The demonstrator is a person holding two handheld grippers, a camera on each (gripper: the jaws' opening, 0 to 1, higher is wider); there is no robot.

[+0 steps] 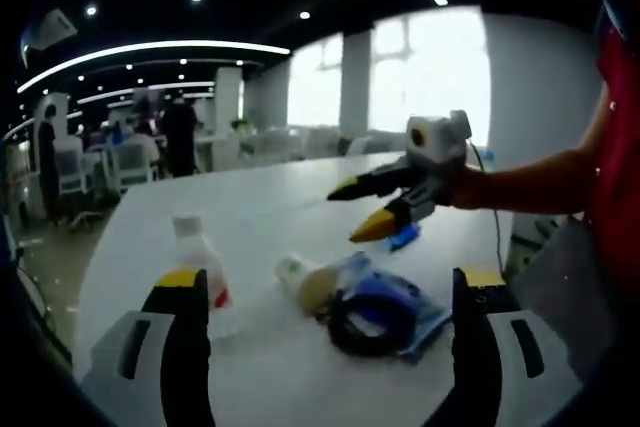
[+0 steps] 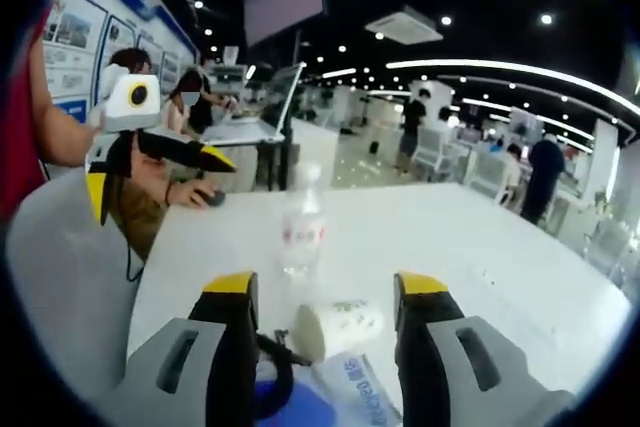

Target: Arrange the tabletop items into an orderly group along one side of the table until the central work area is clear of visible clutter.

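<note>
— What's the room like?
— A big lit office, with a white tabletop (image 1: 300, 207) across the middle of the frame.
— And the clutter?
— At lower centre, a clear bottle (image 1: 200, 252) stands near a tipped paper cup (image 1: 305, 282), which lies beside a blue packet (image 1: 400, 307).
— The tools?
— The left tool (image 1: 325, 292) gapes wide, holding nothing; the right tool (image 2: 325, 292) likewise, with the cup between its jaws.

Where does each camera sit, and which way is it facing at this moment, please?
Left gripper view: rides the left gripper, looking across the white table; the right gripper and a forearm enter from the right.
Right gripper view: rides the right gripper, facing the left gripper.
Shared: clear bottle, lying small bottle.
</note>
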